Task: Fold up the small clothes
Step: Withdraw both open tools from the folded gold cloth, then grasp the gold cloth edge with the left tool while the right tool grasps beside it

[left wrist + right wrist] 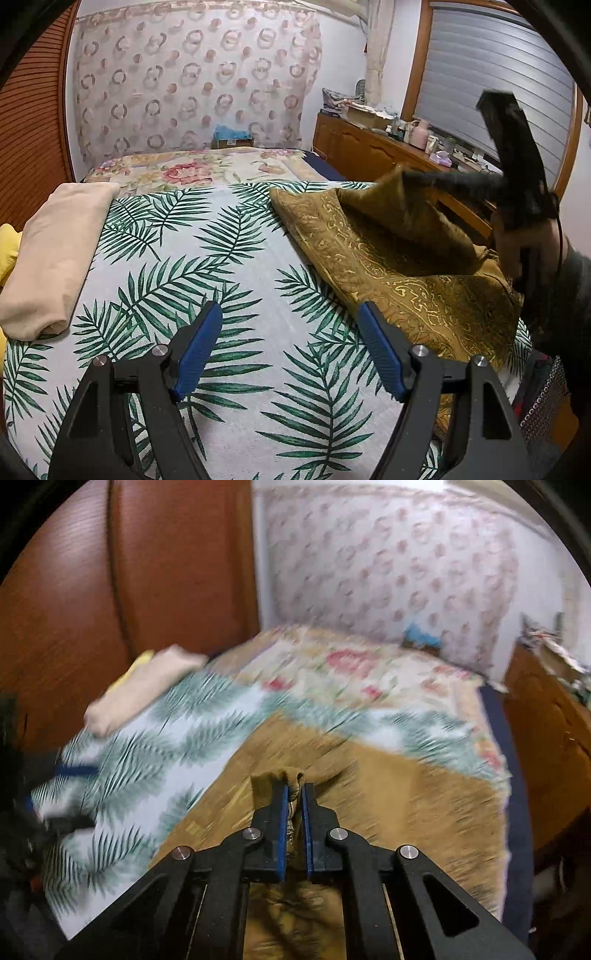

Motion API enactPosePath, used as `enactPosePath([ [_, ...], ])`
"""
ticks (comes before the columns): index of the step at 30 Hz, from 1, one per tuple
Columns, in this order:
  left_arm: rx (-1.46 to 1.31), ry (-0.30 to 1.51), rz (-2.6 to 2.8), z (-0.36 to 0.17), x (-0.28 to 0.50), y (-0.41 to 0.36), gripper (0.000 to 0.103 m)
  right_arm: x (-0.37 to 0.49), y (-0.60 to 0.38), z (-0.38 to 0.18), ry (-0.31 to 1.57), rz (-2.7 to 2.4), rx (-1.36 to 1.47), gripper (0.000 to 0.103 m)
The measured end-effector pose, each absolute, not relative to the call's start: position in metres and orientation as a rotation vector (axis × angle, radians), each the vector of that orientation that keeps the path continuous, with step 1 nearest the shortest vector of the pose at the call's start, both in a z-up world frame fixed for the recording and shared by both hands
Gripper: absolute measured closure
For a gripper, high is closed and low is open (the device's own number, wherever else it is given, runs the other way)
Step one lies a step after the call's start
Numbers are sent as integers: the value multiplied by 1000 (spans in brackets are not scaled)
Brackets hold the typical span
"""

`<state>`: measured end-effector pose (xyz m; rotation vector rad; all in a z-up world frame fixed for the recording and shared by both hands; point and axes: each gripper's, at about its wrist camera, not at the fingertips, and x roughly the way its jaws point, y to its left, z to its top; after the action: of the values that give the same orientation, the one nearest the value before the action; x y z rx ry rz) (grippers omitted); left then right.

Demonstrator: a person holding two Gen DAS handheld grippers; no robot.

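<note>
One gold cloth and one folded cream cloth on the bed.
The left gripper is spread wide, holding nothing; the right gripper pinches the gold cloth's corner.

— What sort of place is being shown?
— A home bedroom: a bed is being seen ahead of the claw, a curtain beyond it, a cluttered wooden dresser to its right.

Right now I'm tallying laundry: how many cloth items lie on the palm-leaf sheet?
2: a folded beige cloth at the left edge and a mustard patterned cloth on the right, pinched by the right gripper. Others may be hidden.
</note>
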<state>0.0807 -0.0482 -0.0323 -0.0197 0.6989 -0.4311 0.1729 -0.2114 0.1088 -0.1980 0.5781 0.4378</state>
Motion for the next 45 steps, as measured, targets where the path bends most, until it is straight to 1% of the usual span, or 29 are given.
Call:
enactPosePath([
  [6,-18,705,-446,-33,81,-51,26,208,-253,134,549,261,-197,97],
  [11,-15,713,-451,-35,82,-54,26,246,-275,125,585,51,-213,97],
  [15,-9,723,-455,-39,81,-57,26,255,-282,121,606,-40,-185,97],
  [16,-8,724,-456,-39,81,-58,26,254,-282,120,626,-22,-168,96],
  [18,-11,726,-463,-40,80,-59,26,253,-272,117,656,25,-165,91],
  [19,-12,728,-466,-40,81,-60,26,251,-270,115,670,44,-180,90],
  [23,-9,732,-482,-42,81,-65,26,228,-263,102,710,115,-199,86],
  [31,15,752,-535,-44,76,-85,26,148,-285,75,742,194,-195,84],
  [32,16,757,-544,-45,75,-88,26,139,-289,73,744,182,-205,81],
  [33,16,760,-549,-45,75,-90,26,129,-298,71,743,169,-211,77],
  [35,20,767,-561,-45,75,-96,26,112,-310,67,748,160,-207,72],
  [36,25,773,-567,-46,75,-100,26,106,-312,74,752,154,-203,71],
  [45,81,823,-595,-54,64,-125,26,68,-303,74,762,115,-205,70],
])
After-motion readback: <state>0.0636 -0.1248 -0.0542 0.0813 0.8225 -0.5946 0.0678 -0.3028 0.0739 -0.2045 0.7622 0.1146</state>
